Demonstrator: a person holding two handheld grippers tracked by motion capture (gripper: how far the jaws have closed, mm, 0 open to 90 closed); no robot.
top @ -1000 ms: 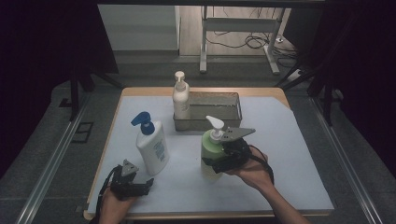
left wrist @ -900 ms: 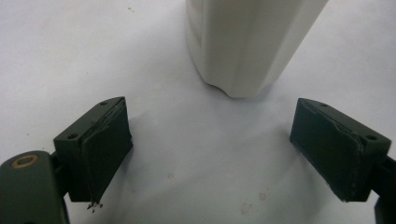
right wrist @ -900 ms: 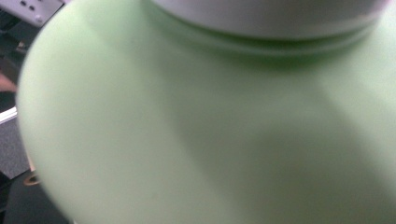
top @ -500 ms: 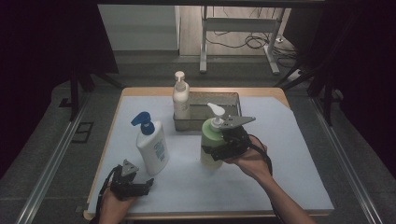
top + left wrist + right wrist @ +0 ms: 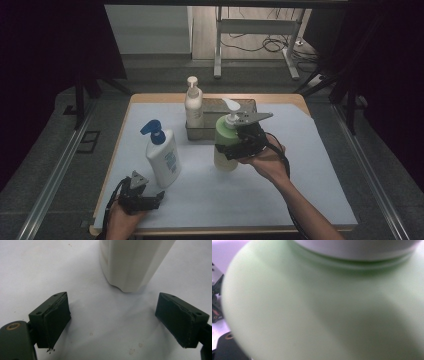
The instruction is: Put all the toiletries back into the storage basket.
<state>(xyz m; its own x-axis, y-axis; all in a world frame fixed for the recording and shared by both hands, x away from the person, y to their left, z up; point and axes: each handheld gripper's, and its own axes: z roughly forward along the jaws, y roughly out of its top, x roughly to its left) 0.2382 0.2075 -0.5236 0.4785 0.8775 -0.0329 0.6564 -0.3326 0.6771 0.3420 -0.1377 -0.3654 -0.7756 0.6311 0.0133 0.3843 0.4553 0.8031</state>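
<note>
Black jaws of the left gripper (image 5: 142, 199) are spread wide with nothing between them, parked near the front edge of the table (image 5: 310, 200), just in front of the white bottle with the blue pump (image 5: 162, 156). In the left gripper view that bottle's base (image 5: 132, 265) stands just beyond the jaw tips, untouched. Behind the white bottle stands the cream pump bottle (image 5: 194, 105), upright at the near left corner of the grey tray (image 5: 247, 106). Now the action: the right gripper (image 5: 235, 146) is clamped on the green bottle (image 5: 226, 145), to the right of the white bottle and just in front of the tray. The green shoulder (image 5: 312, 310) looms close in the right gripper view. Looks like the carrying step, headed for the tray. Next move, I'd say: lift the base over the tray's near wall, keep it upright, avoid knocking the cream bottle, then let go.
</note>
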